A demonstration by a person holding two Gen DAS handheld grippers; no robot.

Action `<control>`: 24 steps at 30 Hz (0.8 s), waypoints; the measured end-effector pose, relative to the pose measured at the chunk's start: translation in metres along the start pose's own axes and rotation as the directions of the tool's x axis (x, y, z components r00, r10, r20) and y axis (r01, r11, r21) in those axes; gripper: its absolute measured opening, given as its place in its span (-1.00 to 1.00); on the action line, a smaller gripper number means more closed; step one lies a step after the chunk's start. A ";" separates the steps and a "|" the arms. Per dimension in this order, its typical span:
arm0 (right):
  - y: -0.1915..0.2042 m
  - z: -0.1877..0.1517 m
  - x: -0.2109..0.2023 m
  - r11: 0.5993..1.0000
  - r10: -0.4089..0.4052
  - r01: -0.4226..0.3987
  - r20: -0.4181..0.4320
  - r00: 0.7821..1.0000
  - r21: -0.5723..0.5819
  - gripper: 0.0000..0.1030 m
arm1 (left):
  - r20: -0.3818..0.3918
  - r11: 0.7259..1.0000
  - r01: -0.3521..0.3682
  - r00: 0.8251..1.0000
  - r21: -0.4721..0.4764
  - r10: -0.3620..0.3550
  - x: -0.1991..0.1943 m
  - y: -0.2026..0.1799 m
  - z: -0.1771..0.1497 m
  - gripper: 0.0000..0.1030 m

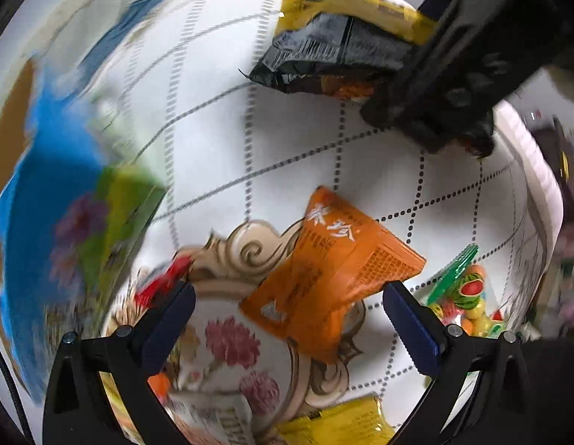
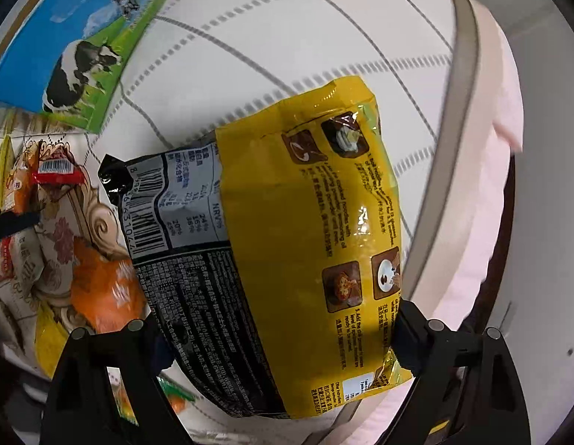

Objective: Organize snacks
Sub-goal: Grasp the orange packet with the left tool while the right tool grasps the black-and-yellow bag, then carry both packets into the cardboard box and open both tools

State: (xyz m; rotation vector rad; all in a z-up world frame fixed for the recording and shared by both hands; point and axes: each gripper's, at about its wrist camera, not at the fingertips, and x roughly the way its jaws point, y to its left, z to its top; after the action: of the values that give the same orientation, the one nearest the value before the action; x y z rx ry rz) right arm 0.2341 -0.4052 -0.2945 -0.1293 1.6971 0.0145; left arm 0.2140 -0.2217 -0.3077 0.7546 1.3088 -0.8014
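Bed (image 2: 287,37), white grid sheet, snacks scattered. Right gripper (image 2: 283,337) clenched on noodle packet (image 2: 309,222), lifted clear of sheet; long axis runs away from gripper, black end pointing left. Step: carrying; next needs placing spot. Left gripper (image 1: 287,307) released, hovering over orange packet (image 1: 324,270), milk box (image 2: 64,37) beyond

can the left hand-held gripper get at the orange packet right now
Probably yes. The left hand-held gripper is open, and the orange packet lies just ahead between its fingers with nothing over it. The right hand-held gripper holds its yellow and black packet further off.
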 end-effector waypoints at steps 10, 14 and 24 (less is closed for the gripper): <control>-0.036 -0.034 0.024 0.994 0.061 -0.060 -0.014 0.998 0.090 0.80 | -0.087 0.993 0.114 0.990 -0.016 -0.115 0.034 -0.016 0.021 0.32; -0.042 -0.044 0.028 0.991 0.080 -0.078 -0.008 0.997 0.113 0.80 | -0.051 0.978 0.149 0.986 -0.145 -0.158 0.031 -0.005 0.012 0.14; -0.072 -0.051 0.014 0.968 0.183 -0.194 0.081 0.980 0.159 0.79 | 0.082 0.884 0.142 0.990 -0.445 -0.118 -0.023 0.017 -0.054 0.08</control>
State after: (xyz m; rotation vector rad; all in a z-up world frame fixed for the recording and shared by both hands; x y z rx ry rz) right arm 0.1886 -0.4826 -0.2964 0.1571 1.6323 0.0188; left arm 0.1978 -0.1653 -0.2899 0.2745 1.4388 -0.5828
